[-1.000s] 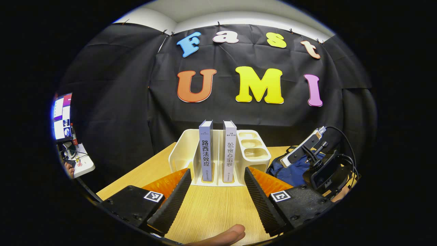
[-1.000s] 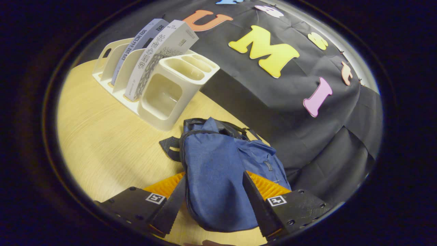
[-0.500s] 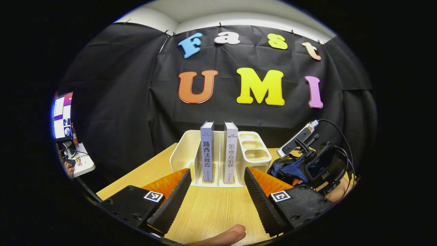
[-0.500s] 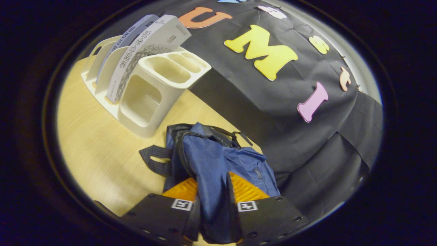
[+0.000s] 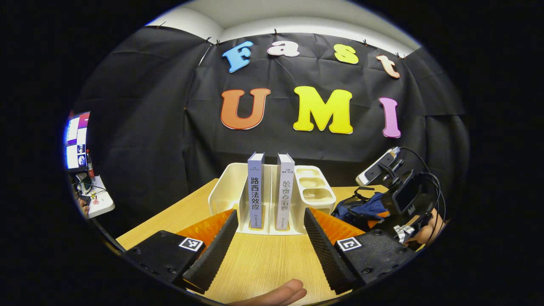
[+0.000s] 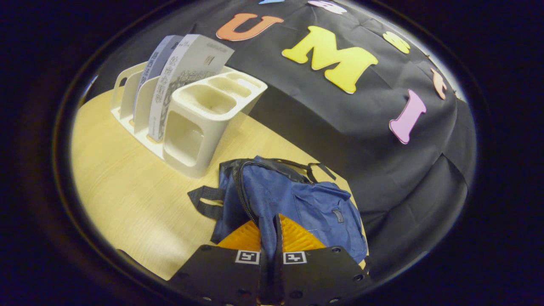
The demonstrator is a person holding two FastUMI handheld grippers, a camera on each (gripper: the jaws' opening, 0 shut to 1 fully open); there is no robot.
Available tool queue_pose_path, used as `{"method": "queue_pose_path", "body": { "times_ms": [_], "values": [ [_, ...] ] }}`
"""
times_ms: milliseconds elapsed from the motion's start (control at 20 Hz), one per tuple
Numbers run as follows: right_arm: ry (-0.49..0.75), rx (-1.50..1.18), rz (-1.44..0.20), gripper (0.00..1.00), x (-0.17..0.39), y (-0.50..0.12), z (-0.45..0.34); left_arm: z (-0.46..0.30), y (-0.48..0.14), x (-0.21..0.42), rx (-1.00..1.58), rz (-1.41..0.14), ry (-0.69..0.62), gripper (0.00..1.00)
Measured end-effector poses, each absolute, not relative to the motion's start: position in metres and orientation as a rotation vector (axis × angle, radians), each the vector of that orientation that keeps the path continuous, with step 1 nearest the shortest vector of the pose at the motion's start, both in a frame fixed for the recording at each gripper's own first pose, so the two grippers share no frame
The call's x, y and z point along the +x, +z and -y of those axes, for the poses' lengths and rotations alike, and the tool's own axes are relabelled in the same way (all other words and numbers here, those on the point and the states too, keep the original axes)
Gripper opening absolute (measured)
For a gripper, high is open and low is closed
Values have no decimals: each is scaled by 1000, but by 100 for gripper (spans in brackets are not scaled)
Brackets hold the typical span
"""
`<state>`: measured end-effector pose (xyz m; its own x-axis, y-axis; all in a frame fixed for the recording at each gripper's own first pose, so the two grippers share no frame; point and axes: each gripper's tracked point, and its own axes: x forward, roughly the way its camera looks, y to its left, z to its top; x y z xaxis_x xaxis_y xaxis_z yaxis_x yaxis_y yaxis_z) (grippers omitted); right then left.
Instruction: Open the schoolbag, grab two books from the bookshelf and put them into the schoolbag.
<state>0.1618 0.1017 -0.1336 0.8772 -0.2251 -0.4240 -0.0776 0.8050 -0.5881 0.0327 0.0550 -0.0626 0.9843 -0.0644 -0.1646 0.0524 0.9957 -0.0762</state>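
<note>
Right gripper (image 6: 269,238) clenched on schoolbag (image 6: 293,199) fabric, seemingly beside the zipper edge; left gripper (image 5: 268,231) released before 2 books (image 5: 270,195).

schoolbag (image 5: 361,209): mostly hidden behind right hand-held gripper (image 5: 395,199) | monitor (image 5: 76,140): cut off

Your blue schoolbag (image 6: 297,199) lay slumped on the wooden table just beside the cream bookshelf (image 6: 199,123), its black zipper line curving over the top and a fold of its fabric pinched up. Your two grey-spined books (image 5: 270,193) stood upright in adjoining slots of that bookshelf.
</note>
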Motion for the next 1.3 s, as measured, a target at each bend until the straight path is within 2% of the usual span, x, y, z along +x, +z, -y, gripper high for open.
{"method": "queue_pose_path", "body": {
  "times_ms": [300, 750, 1100, 1300],
  "values": [
    [-95, -574, -421, 3, 167, -71, -69, -38, -74, 41, -96, -188, -101, 98],
    [-76, -413, -366, 5, 176, -11, -4, -28, -93, 56, -114, -221, -82, 99],
    [-33, -288, -341, 5, 185, 14, 48, -19, -73, 74, -159, -215, -108, 98],
    [-29, -266, -315, 5, 187, 28, 73, -21, -49, 104, -122, -218, -93, 98]
  ]
}}
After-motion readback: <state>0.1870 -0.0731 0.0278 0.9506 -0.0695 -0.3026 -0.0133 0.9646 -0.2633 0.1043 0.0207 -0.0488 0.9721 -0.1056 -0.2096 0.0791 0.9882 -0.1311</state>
